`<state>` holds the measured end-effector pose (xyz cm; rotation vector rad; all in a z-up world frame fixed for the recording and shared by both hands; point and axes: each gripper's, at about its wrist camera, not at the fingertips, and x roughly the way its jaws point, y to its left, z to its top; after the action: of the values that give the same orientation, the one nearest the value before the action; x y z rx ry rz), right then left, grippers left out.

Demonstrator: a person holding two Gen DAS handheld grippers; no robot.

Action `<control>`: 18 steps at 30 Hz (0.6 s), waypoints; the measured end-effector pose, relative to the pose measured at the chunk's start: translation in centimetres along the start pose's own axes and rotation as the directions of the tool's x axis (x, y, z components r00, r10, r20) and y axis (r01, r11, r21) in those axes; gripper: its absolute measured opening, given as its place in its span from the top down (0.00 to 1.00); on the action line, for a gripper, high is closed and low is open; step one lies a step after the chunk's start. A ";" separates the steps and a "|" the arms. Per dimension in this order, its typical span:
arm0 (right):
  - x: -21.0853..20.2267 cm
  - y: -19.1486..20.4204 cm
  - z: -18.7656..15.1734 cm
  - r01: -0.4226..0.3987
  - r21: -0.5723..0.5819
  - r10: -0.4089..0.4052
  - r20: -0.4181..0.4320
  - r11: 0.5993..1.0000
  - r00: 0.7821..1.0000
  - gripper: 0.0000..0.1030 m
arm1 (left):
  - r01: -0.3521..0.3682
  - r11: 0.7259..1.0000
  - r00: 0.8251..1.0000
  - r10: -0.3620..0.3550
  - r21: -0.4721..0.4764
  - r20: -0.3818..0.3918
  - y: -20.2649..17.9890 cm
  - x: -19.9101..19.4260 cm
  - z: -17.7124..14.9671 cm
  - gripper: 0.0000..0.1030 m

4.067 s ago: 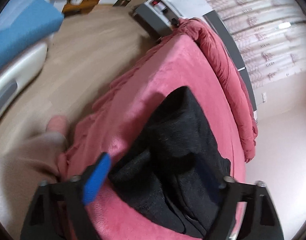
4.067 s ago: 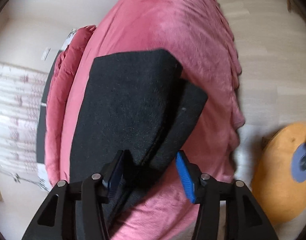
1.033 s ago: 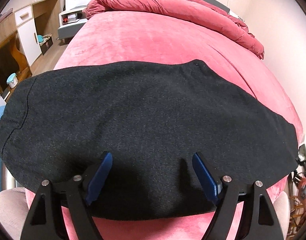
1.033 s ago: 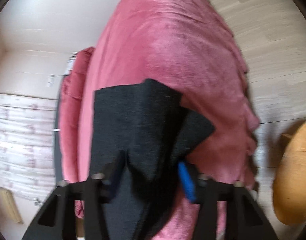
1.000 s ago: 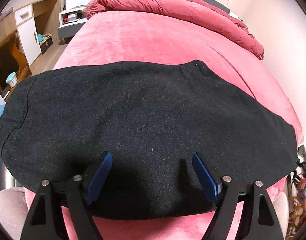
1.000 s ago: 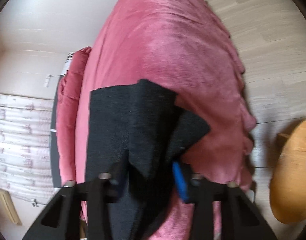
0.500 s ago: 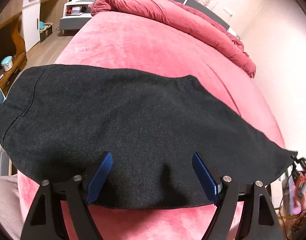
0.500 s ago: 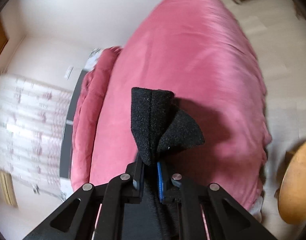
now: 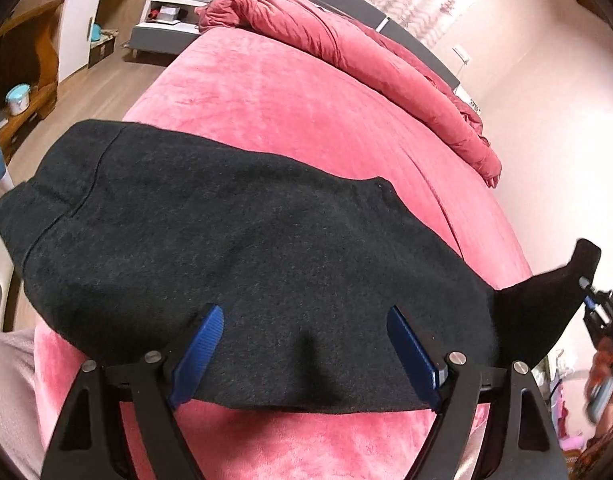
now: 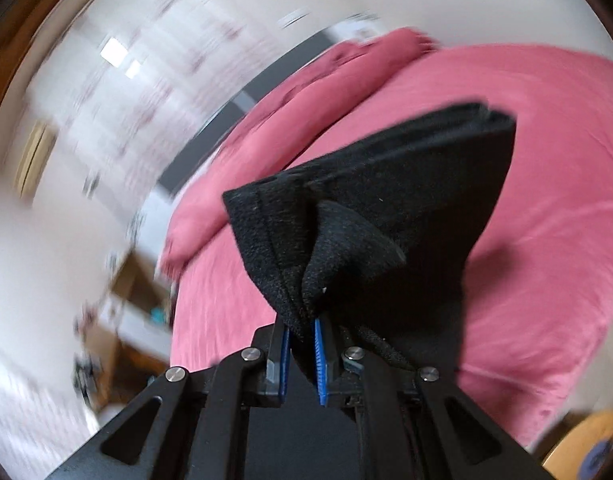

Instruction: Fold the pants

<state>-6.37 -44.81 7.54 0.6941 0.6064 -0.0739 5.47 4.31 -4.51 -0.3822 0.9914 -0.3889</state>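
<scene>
The black pants (image 9: 234, 240) lie folded lengthwise across the near end of a pink bed (image 9: 298, 112). My left gripper (image 9: 304, 344) is open, its blue fingers over the near edge of the pants, holding nothing. My right gripper (image 10: 302, 344) is shut on the pants' right end (image 10: 386, 216) and holds that end lifted off the bed. In the left wrist view the lifted end (image 9: 546, 300) rises at the far right with the right gripper (image 9: 590, 296) on it.
A rolled red duvet (image 9: 346, 40) lies along the far side of the bed. A wooden shelf and white cabinet (image 9: 46, 40) stand at the left over wood floor. A wall (image 9: 546, 100) is at the right. A person's leg (image 9: 6, 392) is at lower left.
My right gripper closed on the right end of the pants and lifted it, swinging up and over the bed. My left gripper stayed open over the near edge, shifting slightly.
</scene>
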 end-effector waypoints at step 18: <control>11.1 6.1 -20.5 -0.087 -0.453 -0.165 -0.488 0.887 0.857 0.64 | 0.032 0.997 0.999 -0.029 0.064 -0.041 -1.8 0.3 -1.8 0.16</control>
<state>-5.84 -25.85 -7.42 0.2207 1.1160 0.2255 3.77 2.34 -4.74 -0.3325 1.0102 -0.4568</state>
